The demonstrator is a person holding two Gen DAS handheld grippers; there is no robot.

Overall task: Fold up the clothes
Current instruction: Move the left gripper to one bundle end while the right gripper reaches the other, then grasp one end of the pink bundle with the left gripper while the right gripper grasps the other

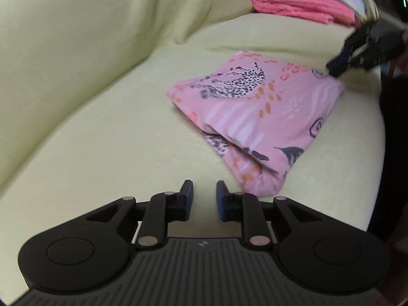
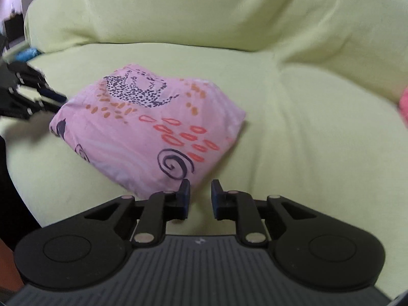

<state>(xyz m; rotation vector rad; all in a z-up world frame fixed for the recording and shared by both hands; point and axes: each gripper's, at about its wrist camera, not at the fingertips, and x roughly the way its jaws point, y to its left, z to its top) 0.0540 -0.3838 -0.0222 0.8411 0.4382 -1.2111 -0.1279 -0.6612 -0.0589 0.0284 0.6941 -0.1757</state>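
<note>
a folded pink garment [image 1: 255,117] lies mid-frame on a pale green sofa [image 1: 89,132]. left tongs [image 1: 204,193] at the bottom, released, nothing between them. right tongs [image 2: 200,191] also released, just beside the garment's near corner. a coral towel [image 1: 301,6] sits upper right.

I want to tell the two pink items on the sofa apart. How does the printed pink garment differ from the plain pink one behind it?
The printed pink garment carries dark dots, orange marks and spirals; the coral pink cloth is one plain colour. The printed one lies alone mid-seat on the sofa, loosely folded with a gaping edge; the coral one sits farther back in a pile with other textiles. Both are folded.
</note>
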